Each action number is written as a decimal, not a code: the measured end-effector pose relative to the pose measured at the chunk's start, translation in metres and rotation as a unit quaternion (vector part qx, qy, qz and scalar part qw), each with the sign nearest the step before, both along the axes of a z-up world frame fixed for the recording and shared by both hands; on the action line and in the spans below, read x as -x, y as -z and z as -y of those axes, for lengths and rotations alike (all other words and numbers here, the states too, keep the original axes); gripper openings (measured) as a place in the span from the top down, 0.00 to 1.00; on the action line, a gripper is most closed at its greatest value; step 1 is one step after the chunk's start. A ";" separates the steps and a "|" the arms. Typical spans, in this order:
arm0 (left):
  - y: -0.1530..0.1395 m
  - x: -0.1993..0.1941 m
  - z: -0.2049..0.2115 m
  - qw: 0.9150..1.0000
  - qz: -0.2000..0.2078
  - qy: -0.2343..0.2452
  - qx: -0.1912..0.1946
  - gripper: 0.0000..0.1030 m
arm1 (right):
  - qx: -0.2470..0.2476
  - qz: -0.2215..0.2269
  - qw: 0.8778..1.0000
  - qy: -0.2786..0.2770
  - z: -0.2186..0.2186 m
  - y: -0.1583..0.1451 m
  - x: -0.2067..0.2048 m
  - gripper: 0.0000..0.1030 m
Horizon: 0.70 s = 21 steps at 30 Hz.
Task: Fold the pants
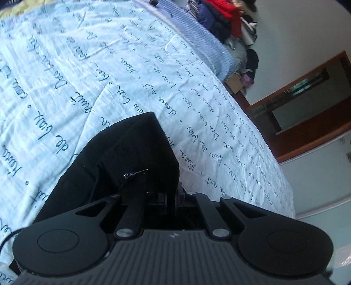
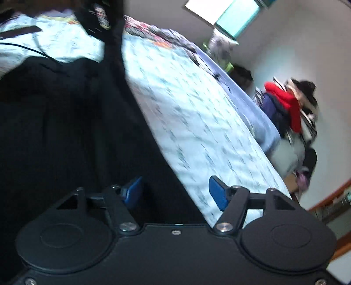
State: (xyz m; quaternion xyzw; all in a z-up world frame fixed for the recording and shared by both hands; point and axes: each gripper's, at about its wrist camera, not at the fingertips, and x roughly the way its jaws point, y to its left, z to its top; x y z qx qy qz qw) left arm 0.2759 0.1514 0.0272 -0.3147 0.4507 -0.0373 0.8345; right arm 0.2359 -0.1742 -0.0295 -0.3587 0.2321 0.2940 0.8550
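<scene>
The black pants [image 1: 122,157] lie on a bed sheet with handwriting print [image 1: 109,65]. In the left wrist view one corner of them rises up over my left gripper [image 1: 166,190], whose jaws are drawn together and buried in the cloth, so it is shut on the fabric. A small metal pull [image 1: 133,174] hangs from the cloth there. In the blurred right wrist view the pants [image 2: 65,131] fill the left half as a dark sheet. My right gripper [image 2: 175,193] stands open above their edge, with blue pads [image 2: 217,194] apart and nothing pinched between them.
The bed sheet [image 2: 197,131] stretches away to the right of the pants. A pile of clothes with a red garment [image 2: 285,103] [image 1: 221,19] sits past the bed's far end. A black cable [image 2: 33,50] crosses the sheet. A wooden door frame [image 1: 307,109] stands by the wall.
</scene>
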 end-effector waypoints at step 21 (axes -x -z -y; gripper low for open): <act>0.008 0.067 0.017 0.994 0.048 0.030 -0.095 0.95 | 0.080 -0.187 0.977 -0.067 -0.006 0.002 -0.030 0.88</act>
